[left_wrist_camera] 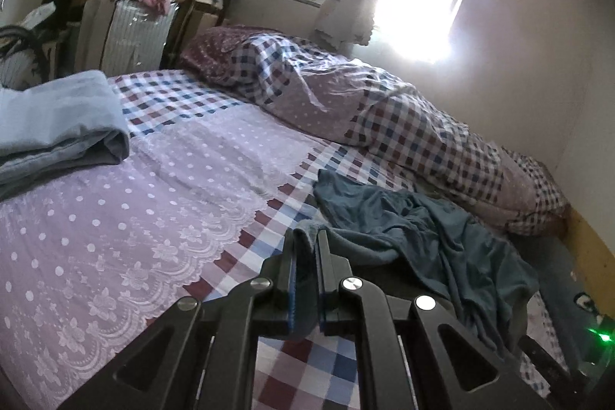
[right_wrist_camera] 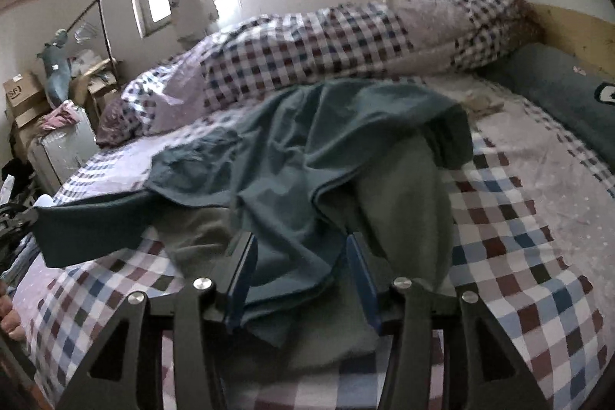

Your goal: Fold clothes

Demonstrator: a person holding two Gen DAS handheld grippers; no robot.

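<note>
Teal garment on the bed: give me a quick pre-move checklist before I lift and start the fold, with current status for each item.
1. Left gripper pinching the teal garment: ok, jaws shut on a bunched edge.
2. Right gripper gripping the teal garment: not ok, jaws open with cloth lying between them.
3. Garment spread flat: not ok, it lies crumpled and partly doubled over.
4. Which edge or corner each side has: cannot tell.
5. Clear bed sheet to fold on: ok, bare patch beside the garment.
6. Folded blue blanket out of the way: ok, apart from the garment.
</note>
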